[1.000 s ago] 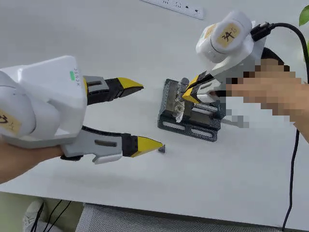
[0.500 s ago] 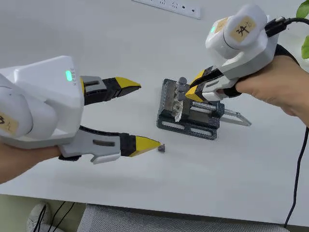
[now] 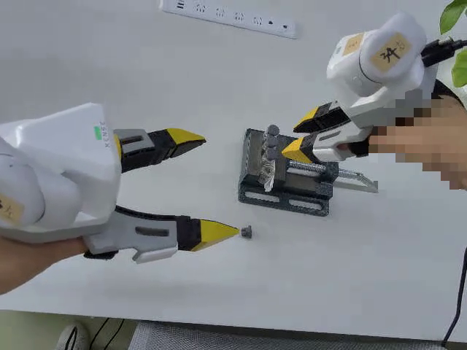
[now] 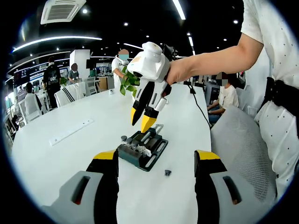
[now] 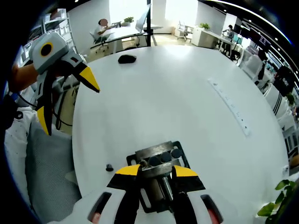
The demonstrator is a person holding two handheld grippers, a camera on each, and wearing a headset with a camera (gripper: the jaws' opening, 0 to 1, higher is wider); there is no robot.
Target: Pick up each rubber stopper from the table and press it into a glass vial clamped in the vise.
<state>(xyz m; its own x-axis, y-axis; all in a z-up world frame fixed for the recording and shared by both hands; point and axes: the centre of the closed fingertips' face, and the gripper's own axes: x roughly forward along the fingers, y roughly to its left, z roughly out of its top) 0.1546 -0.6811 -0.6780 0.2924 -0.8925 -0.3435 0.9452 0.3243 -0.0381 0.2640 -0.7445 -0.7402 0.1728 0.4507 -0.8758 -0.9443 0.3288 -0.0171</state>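
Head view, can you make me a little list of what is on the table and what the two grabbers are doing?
left gripper: open, empty
right gripper: open, empty, above the vise
vise: on the table, three dark stoppers in a row on top
loose stopper: on the table, near the left gripper

The right gripper (image 5: pixel 156 171) hangs above the vise (image 5: pixel 152 152), its jaws slightly parted. A row of three stoppers (image 5: pixel 163 159) sits in the vise. A loose stopper (image 5: pixel 110 167) lies on the table (image 5: pixel 163 93), and the left gripper (image 5: pixel 70 105) gapes wide.
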